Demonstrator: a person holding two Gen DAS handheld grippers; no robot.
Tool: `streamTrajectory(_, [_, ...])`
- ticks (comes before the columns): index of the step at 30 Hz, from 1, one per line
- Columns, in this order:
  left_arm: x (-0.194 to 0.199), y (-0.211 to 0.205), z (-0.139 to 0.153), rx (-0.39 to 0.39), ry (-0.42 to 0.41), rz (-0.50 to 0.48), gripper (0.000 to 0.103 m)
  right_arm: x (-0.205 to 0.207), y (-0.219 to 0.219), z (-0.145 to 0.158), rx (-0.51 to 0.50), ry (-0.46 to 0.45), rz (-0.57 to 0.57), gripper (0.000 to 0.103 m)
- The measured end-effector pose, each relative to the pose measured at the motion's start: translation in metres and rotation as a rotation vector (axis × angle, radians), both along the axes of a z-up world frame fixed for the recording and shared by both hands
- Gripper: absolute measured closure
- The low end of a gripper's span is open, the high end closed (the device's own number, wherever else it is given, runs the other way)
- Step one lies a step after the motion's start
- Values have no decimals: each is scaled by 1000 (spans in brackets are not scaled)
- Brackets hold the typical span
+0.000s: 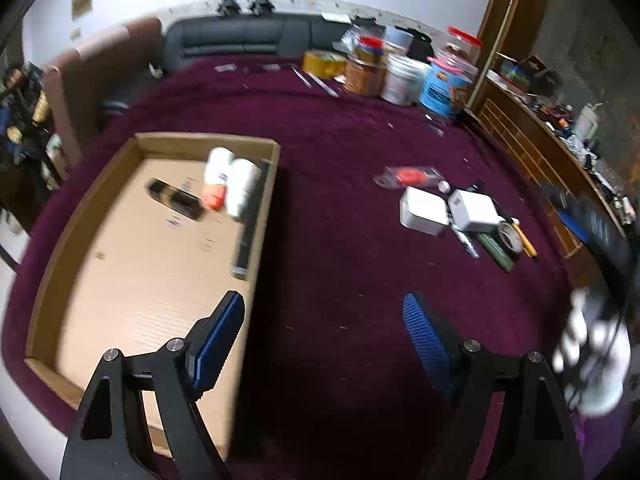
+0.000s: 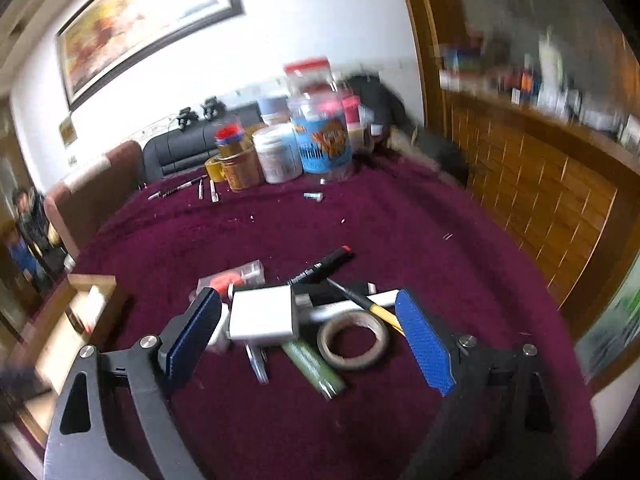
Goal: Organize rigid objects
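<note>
Left gripper [image 1: 324, 340]: spread wide, holding nothing, over the cardboard tray [image 1: 64, 248] edge. Right gripper [image 2: 308, 340]: spread wide, empty, straddling a white boxy adapter [image 2: 264, 318] and tape ring [image 2: 354, 340] on plush maroon cloth [image 2: 400, 220].

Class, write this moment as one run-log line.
left gripper: open, empty, by cardboard box | right gripper: open, empty, over white adapter and tape roll | box: holds some items
</note>
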State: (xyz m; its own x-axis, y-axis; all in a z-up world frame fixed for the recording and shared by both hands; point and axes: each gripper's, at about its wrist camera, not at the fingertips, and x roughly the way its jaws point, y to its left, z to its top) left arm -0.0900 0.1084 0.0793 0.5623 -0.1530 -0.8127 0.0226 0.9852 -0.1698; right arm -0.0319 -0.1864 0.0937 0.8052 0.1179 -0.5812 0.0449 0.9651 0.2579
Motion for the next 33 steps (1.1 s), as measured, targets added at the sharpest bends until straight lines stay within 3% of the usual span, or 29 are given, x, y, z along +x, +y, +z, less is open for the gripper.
streamTrajectory(3, [8,-9,-9,13,45,-17,26,35,-22,-2,130,4,-35,14])
streamTrajectory(9, [31,-31,-23,100,84,-31,26,58,-35,-32,172,-27,-50,14])
streamTrajectory(10, [37,-37,-25,112,88,-38,26,59,-35,-41,167,-7,-50,14])
streamTrajectory(11, [45,-46,-27,120,89,-50,26,66,-36,-52,173,82,-53,14])
streamTrajectory(13, [61,-66,-31,127,79,-70,26,67,-38,-56,247,93,-20,14])
streamTrajectory(20, [104,-102,-48,118,110,-96,26,64,-29,-52,239,76,24,14])
streamTrajectory(23, [107,-98,-44,88,63,-93,26,65,-30,-55,269,97,43,14])
streamTrajectory(26, [113,-103,-43,123,8,-111,26,68,-29,-56,291,112,62,14])
streamTrajectory(33, [136,-123,-53,128,-9,-143,27,66,-26,-57,320,119,71,14])
